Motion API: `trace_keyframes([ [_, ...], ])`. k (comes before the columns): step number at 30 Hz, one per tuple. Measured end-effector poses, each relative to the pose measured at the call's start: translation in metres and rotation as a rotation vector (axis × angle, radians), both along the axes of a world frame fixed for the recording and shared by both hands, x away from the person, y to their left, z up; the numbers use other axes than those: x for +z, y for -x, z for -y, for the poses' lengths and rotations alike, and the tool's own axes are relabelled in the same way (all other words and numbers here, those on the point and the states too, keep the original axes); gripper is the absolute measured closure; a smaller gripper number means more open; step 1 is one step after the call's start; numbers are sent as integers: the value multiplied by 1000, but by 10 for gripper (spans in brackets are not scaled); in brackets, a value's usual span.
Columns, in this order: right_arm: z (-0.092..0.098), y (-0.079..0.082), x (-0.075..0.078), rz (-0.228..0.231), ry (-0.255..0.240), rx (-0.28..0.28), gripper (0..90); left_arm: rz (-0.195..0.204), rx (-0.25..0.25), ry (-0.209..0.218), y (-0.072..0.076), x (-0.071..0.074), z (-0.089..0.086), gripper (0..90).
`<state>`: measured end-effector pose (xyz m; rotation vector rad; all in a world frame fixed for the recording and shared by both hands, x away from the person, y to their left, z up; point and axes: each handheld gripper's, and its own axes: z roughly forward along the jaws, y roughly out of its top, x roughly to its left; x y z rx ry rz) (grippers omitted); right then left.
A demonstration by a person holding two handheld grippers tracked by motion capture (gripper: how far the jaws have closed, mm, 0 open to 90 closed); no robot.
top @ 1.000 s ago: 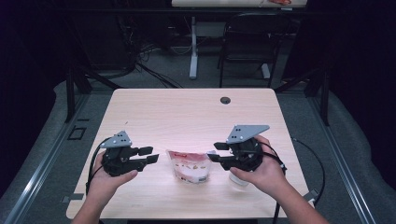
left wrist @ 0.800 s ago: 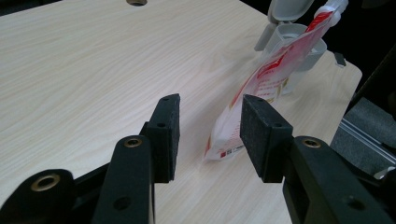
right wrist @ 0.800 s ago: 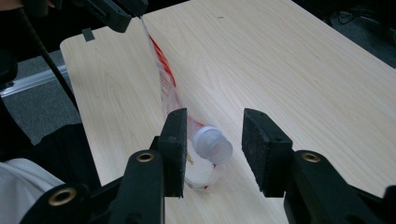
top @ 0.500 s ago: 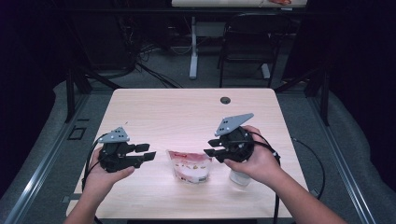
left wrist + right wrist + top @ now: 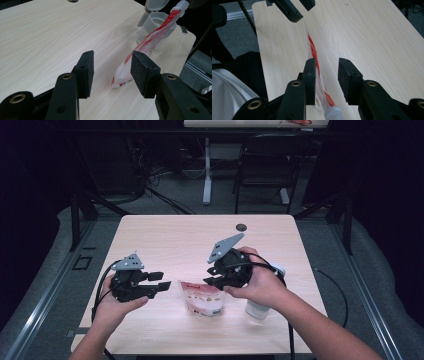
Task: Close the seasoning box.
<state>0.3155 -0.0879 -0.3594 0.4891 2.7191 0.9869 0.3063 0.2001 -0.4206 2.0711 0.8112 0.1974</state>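
Note:
A red and white pouch [image 5: 202,298] stands on the wooden table [image 5: 190,240] between my two grippers. My left gripper [image 5: 166,288] hovers just left of it, open; its jaws have just been opening and nothing is between them. In the left gripper view the pouch [image 5: 140,47] rises beyond the right pad [image 5: 143,72]. My right gripper [image 5: 210,281] is tilted down over the pouch's right top. Its jaws have just been closing. The pouch's red-striped top edge [image 5: 313,50] runs between them, along the left pad [image 5: 310,77], with a gap to the other pad.
A white cup-like container [image 5: 258,308] with a hinged lid stands right of the pouch, partly behind my right hand; it shows behind the pouch [image 5: 155,22] in the left gripper view. A small round hole [image 5: 241,226] marks the table's far side. A chair and desk legs stand beyond.
My right gripper has moved left and upward, from beside the container to over the pouch's right top. The left gripper has stayed put, its jaws a little wider.

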Motion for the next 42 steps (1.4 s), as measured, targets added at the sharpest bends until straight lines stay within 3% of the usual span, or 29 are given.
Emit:
trace_keyframes([
  [8, -24, -4, -1, -23, 16, 49, 685, 9, 2, 26, 6, -3, -6, 566],
  [17, -49, -8, -9, -27, 85, 81, 658, 15, 7, 66, 6, -7, -9, 577],
  [22, -59, -10, -15, -52, 135, 91, 691, 25, 3, 62, 7, -5, -9, 576],
  [33, -70, -19, -30, -79, 212, 90, 759, 22, 21, 69, 7, -9, -15, 575],
  [42, -72, -22, -34, -98, 231, 86, 786, 17, 27, 69, 7, -10, -17, 572],
])
